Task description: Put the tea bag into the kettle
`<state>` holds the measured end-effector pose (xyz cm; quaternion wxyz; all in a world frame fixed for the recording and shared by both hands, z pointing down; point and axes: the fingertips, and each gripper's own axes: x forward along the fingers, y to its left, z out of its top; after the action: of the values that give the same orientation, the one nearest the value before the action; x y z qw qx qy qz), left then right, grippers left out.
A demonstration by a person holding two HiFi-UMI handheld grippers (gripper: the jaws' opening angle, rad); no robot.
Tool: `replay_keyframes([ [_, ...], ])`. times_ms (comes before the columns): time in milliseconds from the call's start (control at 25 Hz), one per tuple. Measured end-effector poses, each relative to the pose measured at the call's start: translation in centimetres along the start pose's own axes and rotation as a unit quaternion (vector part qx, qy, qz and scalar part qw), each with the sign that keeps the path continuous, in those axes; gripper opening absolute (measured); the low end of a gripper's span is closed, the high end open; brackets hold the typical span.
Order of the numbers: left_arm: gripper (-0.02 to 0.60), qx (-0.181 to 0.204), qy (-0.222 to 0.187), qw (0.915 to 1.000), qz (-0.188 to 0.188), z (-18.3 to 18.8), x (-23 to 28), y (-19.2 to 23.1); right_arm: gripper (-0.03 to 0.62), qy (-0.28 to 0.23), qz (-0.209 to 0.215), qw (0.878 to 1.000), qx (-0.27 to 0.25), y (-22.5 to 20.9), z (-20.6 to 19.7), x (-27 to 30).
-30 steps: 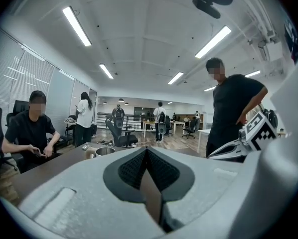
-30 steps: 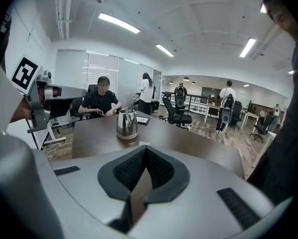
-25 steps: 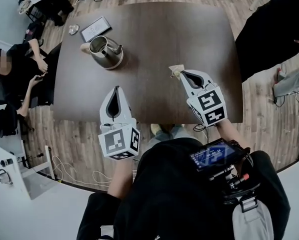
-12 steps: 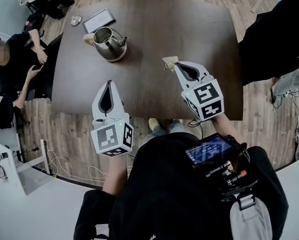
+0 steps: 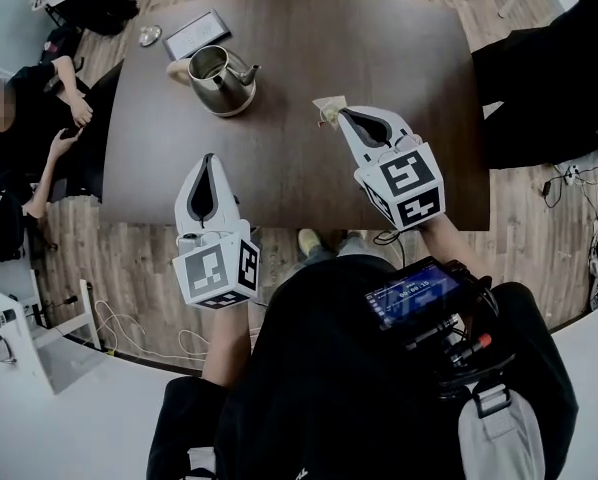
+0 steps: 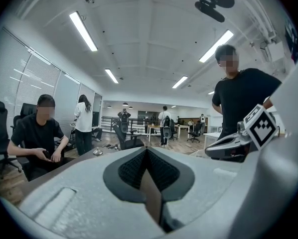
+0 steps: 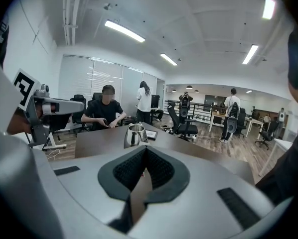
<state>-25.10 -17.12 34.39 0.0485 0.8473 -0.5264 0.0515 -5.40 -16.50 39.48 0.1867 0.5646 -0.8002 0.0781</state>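
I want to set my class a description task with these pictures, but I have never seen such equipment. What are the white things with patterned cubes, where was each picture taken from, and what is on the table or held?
There is no robot here. A person holds a hand-worked two-jaw gripper in each hand, and the patterned cubes are part of the grippers. The top-down picture comes from a camera on the person's head. The other two come from cameras riding on each gripper, looking along its jaws into the office. On the dark table stand a metal kettle and, near the far corner, a flat device. The right gripper has its jaws shut on a tea bag at its tip. The left gripper is shut and holds nothing.
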Motion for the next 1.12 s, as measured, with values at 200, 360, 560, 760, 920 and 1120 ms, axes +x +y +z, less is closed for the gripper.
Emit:
replay_keyframes([
  [200,0.003,0.000,0.000,1.0000,-0.003,-0.2,-0.2,0.8,0.006,-0.006,-0.002,1.000,-0.001,0.8,0.8,0.4],
  [360,0.003,0.000,-0.006,1.0000,0.000,0.1,-0.6,3.2,0.006,-0.011,0.000,1.000,-0.003,2.4,2.2,1.4],
  [560,0.003,-0.002,-0.008,0.9999,0.006,0.1,-2.0,6.6,0.006,-0.014,0.000,1.000,-0.012,5.3,3.6,2.7],
  [760,0.003,0.001,-0.005,0.9999,0.009,-0.1,-2.2,6.7,0.006,-0.014,0.002,1.000,-0.014,5.4,3.5,2.9],
  [920,0.003,0.000,-0.002,0.9999,0.011,-0.2,-2.4,6.9,0.006,-0.009,0.008,1.000,-0.012,5.9,3.4,3.3],
  [1120,0.003,-0.001,-0.007,0.9998,0.017,-0.8,-2.0,6.7,0.006,-0.010,0.015,1.000,-0.018,5.8,3.0,3.7],
])
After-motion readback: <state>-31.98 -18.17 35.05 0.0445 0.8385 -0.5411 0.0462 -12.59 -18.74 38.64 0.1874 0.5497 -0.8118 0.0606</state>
